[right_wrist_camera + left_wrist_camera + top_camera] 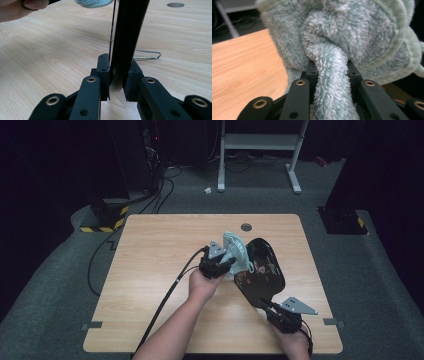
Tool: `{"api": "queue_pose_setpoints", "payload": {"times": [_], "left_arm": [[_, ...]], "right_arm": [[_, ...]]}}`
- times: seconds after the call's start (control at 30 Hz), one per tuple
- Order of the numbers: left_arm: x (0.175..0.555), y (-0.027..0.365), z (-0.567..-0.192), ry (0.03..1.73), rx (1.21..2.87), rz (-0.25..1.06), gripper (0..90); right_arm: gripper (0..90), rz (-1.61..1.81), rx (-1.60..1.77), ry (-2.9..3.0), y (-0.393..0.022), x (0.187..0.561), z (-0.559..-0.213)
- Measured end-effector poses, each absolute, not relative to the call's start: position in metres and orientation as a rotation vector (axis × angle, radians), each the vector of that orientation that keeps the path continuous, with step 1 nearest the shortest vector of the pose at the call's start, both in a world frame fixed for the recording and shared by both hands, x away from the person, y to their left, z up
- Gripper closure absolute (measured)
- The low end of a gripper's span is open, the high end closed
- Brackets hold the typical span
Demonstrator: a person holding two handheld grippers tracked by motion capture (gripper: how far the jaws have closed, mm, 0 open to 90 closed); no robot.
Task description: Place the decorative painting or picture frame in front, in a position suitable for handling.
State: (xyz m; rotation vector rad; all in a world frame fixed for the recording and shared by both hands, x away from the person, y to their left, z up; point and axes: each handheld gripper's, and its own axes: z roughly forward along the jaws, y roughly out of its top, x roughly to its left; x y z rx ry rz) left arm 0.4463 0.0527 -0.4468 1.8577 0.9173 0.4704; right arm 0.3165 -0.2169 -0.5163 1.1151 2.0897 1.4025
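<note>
Both fingers grip: left gripper (pixel 329 70) cloth (pixel 332 37), right gripper (pixel 119 72) pan handle (pixel 126 37); wire loop (pixel 147 54) beyond.

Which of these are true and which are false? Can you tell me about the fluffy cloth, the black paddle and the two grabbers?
1. The left gripper is clamped on the fluffy green cloth. True.
2. The right gripper holds nothing. False: it grips the black paddle by its handle end.
3. The cloth lies flat on the table. False: it is held up against the paddle.
4. A round hole sits near the table's far edge. True.
5. The paddle is white. False: it is glossy black.
</note>
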Motion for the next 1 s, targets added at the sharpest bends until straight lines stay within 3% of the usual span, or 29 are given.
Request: {"api": "queue_pose_setpoints", "payload": {"times": [0.47,0.87,1.0], "left_arm": [[0.442,0.054,-0.467,0.945,1.942,0.441,71.8],[0.425,0.038,-0.385,0.757,1.811,0.495,71.8],[0.430,0.035,-0.381,0.762,1.825,0.506,71.7]], "right_arm": [[77.7,1.407,1.126,2.090,-0.217,0.318,-0.515],[77.7,1.406,1.120,2.096,-0.215,0.318,-0.515],[77.7,1.412,1.125,2.095,-0.215,0.318,-0.515]]}}
